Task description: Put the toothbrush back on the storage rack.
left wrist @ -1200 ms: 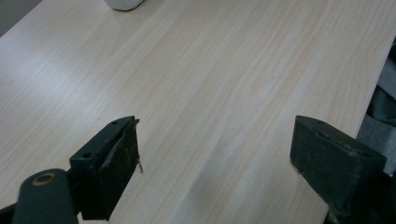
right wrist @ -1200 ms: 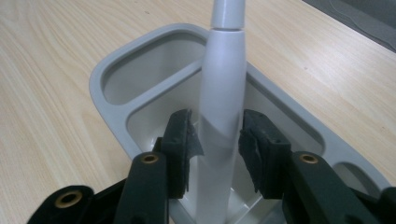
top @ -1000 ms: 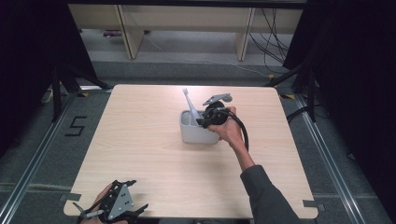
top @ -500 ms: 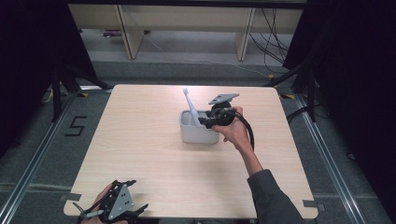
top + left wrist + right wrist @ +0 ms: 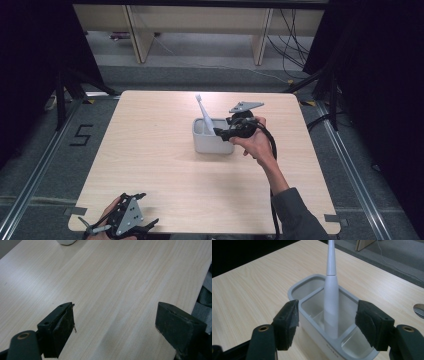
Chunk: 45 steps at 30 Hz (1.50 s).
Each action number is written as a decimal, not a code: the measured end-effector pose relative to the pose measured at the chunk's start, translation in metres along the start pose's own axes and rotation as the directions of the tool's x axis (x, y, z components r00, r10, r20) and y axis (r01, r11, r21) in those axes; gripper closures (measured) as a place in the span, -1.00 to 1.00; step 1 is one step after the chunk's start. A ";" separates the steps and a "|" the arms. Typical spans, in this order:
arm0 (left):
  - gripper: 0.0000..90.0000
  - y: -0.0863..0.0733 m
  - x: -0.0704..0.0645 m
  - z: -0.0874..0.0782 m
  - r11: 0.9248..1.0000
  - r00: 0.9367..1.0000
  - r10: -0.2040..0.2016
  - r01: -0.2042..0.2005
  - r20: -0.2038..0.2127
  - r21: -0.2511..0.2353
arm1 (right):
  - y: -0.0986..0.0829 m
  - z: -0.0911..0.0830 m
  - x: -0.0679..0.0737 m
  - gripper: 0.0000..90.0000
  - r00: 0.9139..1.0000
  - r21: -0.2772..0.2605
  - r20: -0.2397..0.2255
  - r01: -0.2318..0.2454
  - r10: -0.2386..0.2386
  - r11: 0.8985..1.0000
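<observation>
A white toothbrush [image 5: 201,113] [image 5: 330,297] stands tilted in the middle compartment of a pale grey holder [image 5: 206,145] [image 5: 294,290] near the centre of the wooden table [image 5: 160,170]. My right gripper [image 5: 221,131] [image 5: 328,316] is at the holder's right side, open, with one jaw on each side of the brush handle and touching neither. My left gripper [image 5: 147,226] [image 5: 115,322] rests at the table's near left edge, open, with only bare wood between its jaws. The holder's base [image 5: 66,242] shows far off at the top of the left gripper view.
Beyond the table's far edge stand shelf legs [image 5: 134,35] and loose cables [image 5: 295,30] on the floor. A floor marking "5" [image 5: 82,135] lies to the left. A round hole [image 5: 419,308] sits in the tabletop at the right edge of the right gripper view.
My right gripper has drawn back slightly to the right and toward the person, away from the toothbrush, which stays standing in the holder. The left gripper has not moved.
</observation>
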<state>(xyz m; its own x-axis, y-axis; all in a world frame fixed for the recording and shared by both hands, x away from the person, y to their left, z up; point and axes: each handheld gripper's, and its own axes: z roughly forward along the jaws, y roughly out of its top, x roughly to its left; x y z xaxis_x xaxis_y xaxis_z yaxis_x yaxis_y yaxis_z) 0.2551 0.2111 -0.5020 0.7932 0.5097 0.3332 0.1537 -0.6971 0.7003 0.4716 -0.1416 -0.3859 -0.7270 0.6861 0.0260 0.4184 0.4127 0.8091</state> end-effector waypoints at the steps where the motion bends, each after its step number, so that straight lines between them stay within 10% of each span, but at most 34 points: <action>1: -0.67 0.000 0.000 0.000 1.000 1.000 0.004 -0.004 0.000 0.001 | -0.001 -0.004 0.001 -0.24 1.000 -0.001 -0.002 0.000 0.000 1.000; 45: -0.67 -0.001 -0.001 0.000 0.999 0.999 -0.048 0.048 -0.017 -0.025 | -0.061 -0.053 0.018 -0.60 0.997 -0.065 0.015 -0.081 0.082 0.995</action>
<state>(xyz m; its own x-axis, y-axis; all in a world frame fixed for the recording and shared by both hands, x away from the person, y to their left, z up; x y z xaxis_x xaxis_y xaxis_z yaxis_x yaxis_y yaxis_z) 0.2544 0.2109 -0.5029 0.7750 0.5509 0.3096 0.1764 -0.6591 0.7311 0.4039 -0.1861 -0.4037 -0.6822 0.7264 0.0837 0.4398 0.3162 0.8406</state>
